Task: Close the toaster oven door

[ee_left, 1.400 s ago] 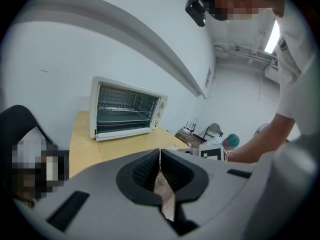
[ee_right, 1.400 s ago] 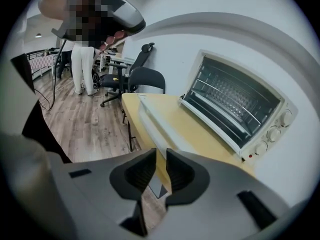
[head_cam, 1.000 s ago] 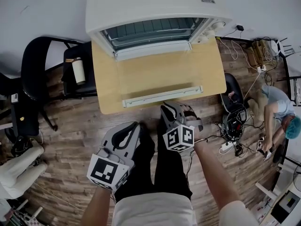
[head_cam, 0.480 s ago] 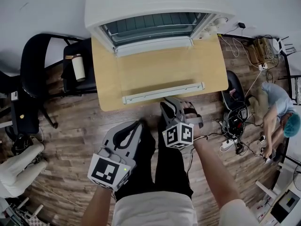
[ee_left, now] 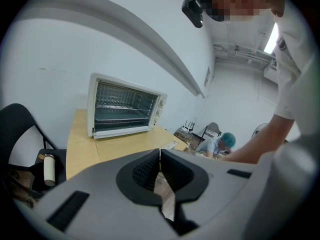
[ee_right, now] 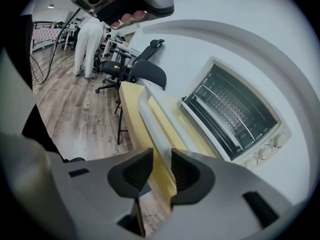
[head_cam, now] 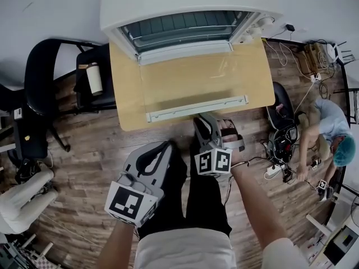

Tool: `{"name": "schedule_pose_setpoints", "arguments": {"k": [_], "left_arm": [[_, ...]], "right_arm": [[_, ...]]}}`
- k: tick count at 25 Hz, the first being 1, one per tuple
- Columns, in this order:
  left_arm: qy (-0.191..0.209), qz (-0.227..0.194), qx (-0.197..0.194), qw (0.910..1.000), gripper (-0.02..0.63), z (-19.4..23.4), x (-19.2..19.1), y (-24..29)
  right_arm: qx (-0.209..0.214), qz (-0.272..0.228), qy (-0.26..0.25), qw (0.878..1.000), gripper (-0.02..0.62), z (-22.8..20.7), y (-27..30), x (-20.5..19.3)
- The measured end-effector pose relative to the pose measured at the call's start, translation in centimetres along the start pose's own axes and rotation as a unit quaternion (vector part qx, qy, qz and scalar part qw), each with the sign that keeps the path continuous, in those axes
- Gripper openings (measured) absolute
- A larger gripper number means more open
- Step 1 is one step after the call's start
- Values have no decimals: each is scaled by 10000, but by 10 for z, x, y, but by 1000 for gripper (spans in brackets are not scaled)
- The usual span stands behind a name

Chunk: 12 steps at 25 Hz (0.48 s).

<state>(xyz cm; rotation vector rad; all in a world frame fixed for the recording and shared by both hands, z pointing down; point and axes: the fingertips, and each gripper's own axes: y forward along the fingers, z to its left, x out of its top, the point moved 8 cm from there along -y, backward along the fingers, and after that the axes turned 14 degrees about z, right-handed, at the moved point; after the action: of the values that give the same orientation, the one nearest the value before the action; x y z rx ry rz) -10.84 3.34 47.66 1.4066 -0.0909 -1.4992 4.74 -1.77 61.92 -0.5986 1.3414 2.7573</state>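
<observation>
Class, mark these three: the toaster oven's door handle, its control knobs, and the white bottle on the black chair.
door handle (head_cam: 196,109), head view: middle of the white bar.
control knobs (ee_right: 263,153), right gripper view: the middle knob's face.
white bottle (head_cam: 94,82), head view: middle of its body.

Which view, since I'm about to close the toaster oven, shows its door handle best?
Head view: the whole door handle shows unobstructed from above. Right gripper view has it close but foreshortened; left gripper view barely catches one end.

I note the toaster oven at the desk's rear, its door lying open before it; a chair stands left.
</observation>
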Motion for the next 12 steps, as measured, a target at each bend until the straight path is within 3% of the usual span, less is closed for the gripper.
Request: {"name": "schedule_pose_setpoints", "arguments": {"k": [12], "left_arm": [[-14, -86, 9, 10000, 11, 1, 6, -4]], "right_arm": [[-550, -20, -161, 9984, 88, -16, -13, 8]]}}
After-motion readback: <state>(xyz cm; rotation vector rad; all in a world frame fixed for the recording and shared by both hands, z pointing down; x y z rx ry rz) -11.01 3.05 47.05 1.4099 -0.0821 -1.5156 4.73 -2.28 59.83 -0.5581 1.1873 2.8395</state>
